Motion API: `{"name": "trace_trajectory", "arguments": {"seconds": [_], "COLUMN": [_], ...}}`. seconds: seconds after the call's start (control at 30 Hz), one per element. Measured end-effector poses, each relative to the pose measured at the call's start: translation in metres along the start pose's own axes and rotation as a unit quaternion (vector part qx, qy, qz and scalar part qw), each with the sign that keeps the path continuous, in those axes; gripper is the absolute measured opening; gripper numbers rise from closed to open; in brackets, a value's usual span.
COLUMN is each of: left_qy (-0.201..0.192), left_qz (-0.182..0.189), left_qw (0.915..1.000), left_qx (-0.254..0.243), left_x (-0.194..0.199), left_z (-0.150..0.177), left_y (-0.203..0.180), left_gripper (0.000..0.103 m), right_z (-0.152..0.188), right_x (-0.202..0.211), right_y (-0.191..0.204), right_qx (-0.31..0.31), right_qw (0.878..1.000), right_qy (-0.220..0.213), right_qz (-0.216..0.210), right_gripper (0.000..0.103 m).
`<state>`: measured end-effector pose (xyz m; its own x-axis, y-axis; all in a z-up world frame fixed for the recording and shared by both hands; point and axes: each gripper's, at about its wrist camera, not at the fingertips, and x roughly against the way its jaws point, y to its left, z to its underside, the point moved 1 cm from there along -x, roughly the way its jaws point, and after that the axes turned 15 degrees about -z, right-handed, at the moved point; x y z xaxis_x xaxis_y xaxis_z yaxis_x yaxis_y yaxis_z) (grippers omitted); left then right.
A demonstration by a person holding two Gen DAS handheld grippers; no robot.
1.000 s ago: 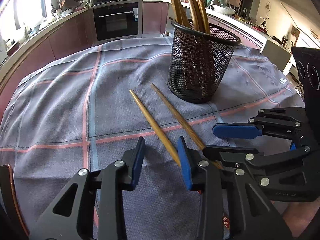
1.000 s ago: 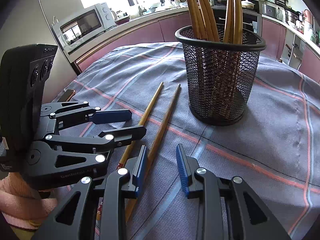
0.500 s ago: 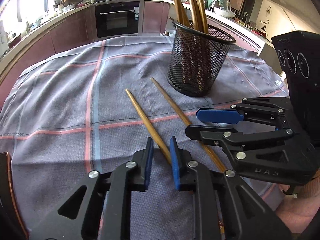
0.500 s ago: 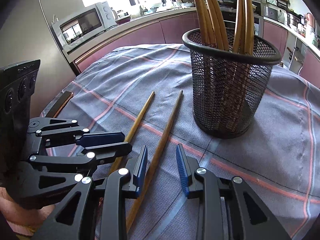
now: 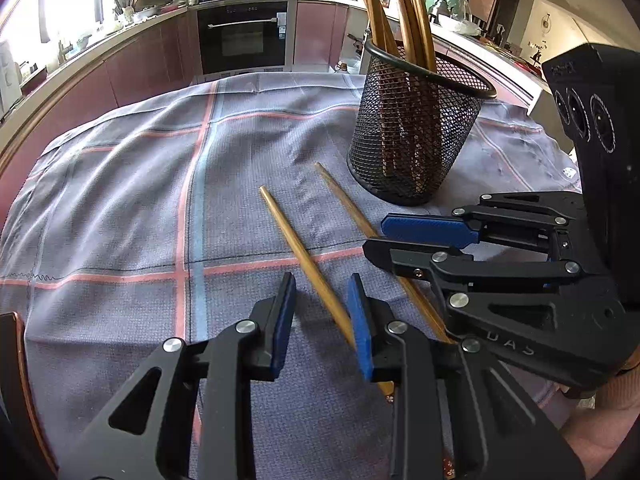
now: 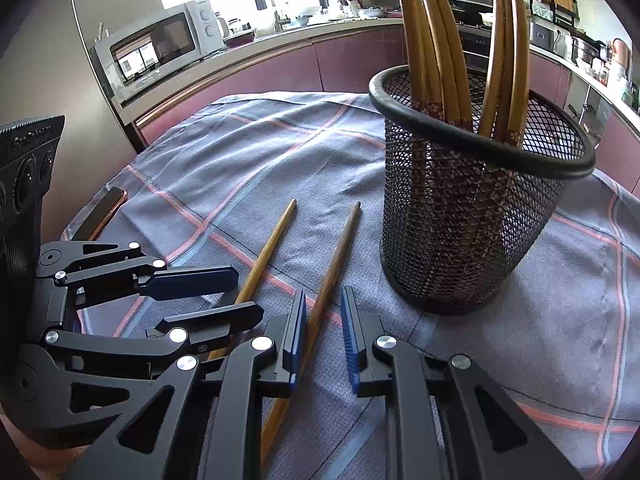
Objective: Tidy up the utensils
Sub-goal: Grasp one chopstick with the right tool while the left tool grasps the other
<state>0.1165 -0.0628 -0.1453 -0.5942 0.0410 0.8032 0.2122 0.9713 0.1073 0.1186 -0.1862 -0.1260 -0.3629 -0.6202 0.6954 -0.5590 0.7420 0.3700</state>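
Note:
Two wooden chopsticks lie side by side on the checked cloth. The left one (image 5: 298, 246) passes between the fingers of my open left gripper (image 5: 322, 320), close to its right pad. The right chopstick (image 6: 326, 292) runs between the fingers of my open right gripper (image 6: 324, 340), close to its left pad. Each gripper also shows in the other's view: the right one (image 5: 404, 240) and the left one (image 6: 224, 292). A black mesh holder (image 5: 416, 136) with several chopsticks upright in it stands just beyond; it also shows in the right wrist view (image 6: 472, 216).
The grey cloth with pink and blue stripes (image 5: 140, 200) covers the table. A dark flat object (image 6: 102, 212) lies at the cloth's left edge. Kitchen counters, an oven (image 5: 242, 36) and a microwave (image 6: 160, 46) stand behind.
My left gripper narrowed around the left chopstick half a second ago and has now opened wider again. My right gripper has moved forward and stayed open around the right chopstick.

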Motion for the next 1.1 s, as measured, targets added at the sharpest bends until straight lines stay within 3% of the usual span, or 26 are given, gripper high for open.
{"name": "trace_trajectory", "arguments": {"seconds": [0.4,1.1], "left_qy": [0.006,-0.009], "left_qz": [0.004,0.007], "left_qw": [0.9998,0.9987], "left_qx": [0.018,0.049], "left_x": [-0.001,0.018], "left_z": [0.0,-0.002], "left_y": [0.004,0.015], "left_gripper": [0.015,0.009], "right_z": [0.002,0.007], "right_x": [0.004,0.034], "right_y": [-0.006,0.001], "right_qx": [-0.021,-0.019], "right_qw": [1.0,0.998], "right_qy": [-0.005,-0.036], "right_qz": [-0.02,-0.05], "right_gripper": [0.009,0.007]}}
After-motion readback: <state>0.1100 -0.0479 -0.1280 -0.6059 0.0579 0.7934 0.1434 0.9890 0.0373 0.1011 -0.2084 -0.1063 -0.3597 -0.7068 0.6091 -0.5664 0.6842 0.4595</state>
